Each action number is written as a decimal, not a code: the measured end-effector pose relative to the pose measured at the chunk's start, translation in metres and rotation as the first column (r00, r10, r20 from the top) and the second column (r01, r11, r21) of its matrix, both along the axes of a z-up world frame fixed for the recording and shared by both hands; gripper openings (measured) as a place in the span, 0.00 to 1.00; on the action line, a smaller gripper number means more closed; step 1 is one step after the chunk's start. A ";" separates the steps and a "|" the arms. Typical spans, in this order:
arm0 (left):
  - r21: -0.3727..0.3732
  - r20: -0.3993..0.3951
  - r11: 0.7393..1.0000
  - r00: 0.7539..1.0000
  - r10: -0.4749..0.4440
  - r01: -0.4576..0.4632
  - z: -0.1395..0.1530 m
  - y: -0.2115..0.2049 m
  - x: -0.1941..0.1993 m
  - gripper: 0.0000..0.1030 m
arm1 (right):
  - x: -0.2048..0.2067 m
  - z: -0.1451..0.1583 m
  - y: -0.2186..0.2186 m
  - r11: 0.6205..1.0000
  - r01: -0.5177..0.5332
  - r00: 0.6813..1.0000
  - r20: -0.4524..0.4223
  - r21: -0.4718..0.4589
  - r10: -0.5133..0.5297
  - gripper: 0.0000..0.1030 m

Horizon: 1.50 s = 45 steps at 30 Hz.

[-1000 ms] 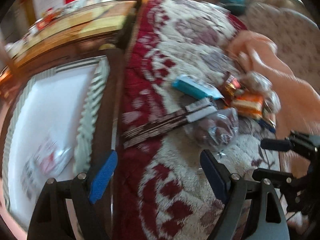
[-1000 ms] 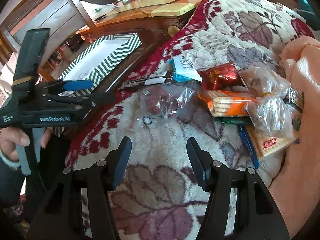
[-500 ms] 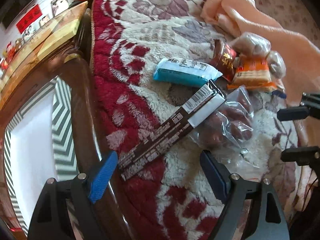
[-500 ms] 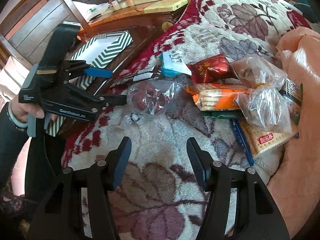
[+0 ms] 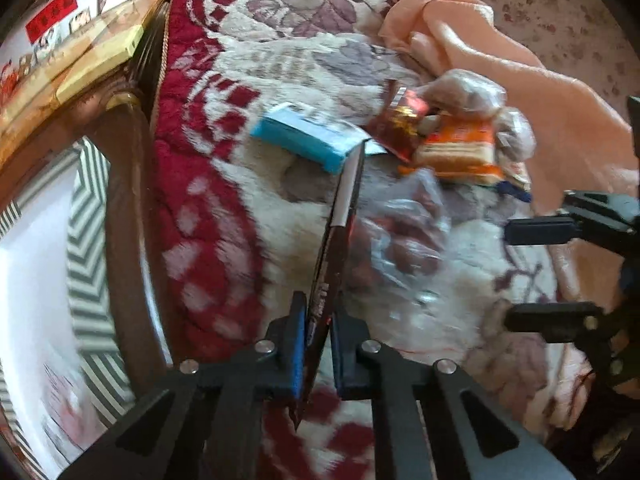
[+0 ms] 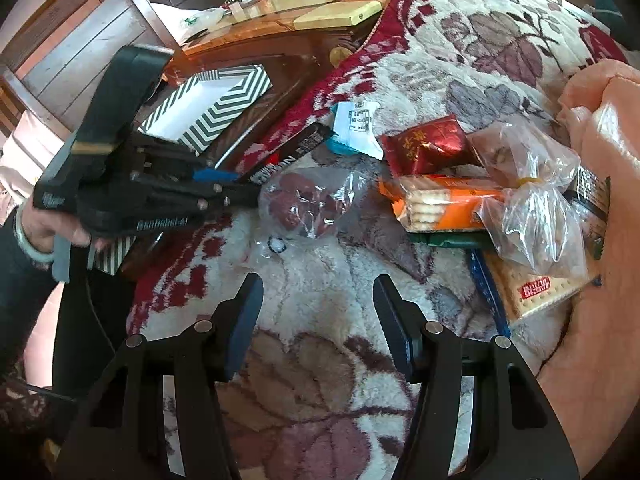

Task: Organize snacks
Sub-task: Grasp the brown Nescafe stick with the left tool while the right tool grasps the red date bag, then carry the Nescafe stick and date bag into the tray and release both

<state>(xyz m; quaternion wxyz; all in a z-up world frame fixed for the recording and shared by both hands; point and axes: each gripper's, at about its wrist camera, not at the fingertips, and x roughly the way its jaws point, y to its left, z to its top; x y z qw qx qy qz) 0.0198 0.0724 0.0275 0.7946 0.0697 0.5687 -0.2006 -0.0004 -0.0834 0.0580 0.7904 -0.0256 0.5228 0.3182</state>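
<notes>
Looking along the left gripper [image 5: 318, 344], its jaws are pressed together on the near end of a long dark brown snack bar [image 5: 338, 232], which stands on edge and runs away from the fingers toward a blue packet [image 5: 298, 140]. Just right of the bar lies a clear bag of dark round sweets [image 5: 400, 236], touching or nearly touching it. Beyond that sit a red foil packet [image 5: 396, 124] and an orange biscuit pack [image 5: 456, 152], crowded against a peach cloth [image 5: 520, 92]. Left of the bar the red border of the blanket [image 5: 208, 184] ends at a dark wooden edge [image 5: 128, 208], and past that edge is a box with a green-and-white chevron rim [image 5: 86, 248] and a white inside. The right gripper [image 5: 536, 276] shows at the right margin, well apart from the bar.

From the right wrist view, the right gripper [image 6: 318, 320] hangs with its jaws wide apart and nothing between them, over a bare cream stretch of blanket [image 6: 320, 292]. Ahead of it lies the clear sweet bag [image 6: 310, 204], with open blanket between bag and fingertips. The left gripper [image 6: 240, 188] comes in from the left, clamped on the dark bar [image 6: 292, 152], whose far end rests near the blue packet [image 6: 352, 128]. To the right the snack pile is tight: red packet [image 6: 426, 146], orange pack [image 6: 436, 204], knotted clear bags [image 6: 536, 204] and a cracker pack [image 6: 536, 288], hemmed in by the peach cloth [image 6: 600, 240]. The chevron box [image 6: 224, 100] sits beyond the blanket's left edge.
</notes>
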 end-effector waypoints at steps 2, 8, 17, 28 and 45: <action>-0.039 -0.012 0.999 1.000 0.025 -0.025 0.005 -0.004 -0.006 0.10 | 0.000 0.001 0.000 1.000 0.002 1.000 -0.001 0.011 -0.002 0.56; -0.102 -0.060 0.980 0.984 0.165 -0.171 0.006 0.004 -0.019 0.10 | 0.003 0.000 0.006 0.999 0.032 0.999 0.005 0.029 -0.032 0.56; -0.087 -0.069 0.926 0.929 0.363 -0.368 -0.007 0.029 -0.036 0.10 | 0.019 -0.006 0.035 0.997 0.072 0.997 0.013 0.022 -0.072 0.66; -0.087 -0.091 0.897 0.900 0.427 -0.434 -0.017 0.029 -0.032 0.15 | 0.040 -0.022 0.059 0.996 0.086 0.996 0.010 -0.019 -0.086 0.66; -0.080 -0.004 0.894 0.897 0.442 -0.441 0.007 0.030 -0.048 0.10 | 0.012 -0.003 0.025 1.000 0.009 0.998 0.057 -0.005 -0.009 0.37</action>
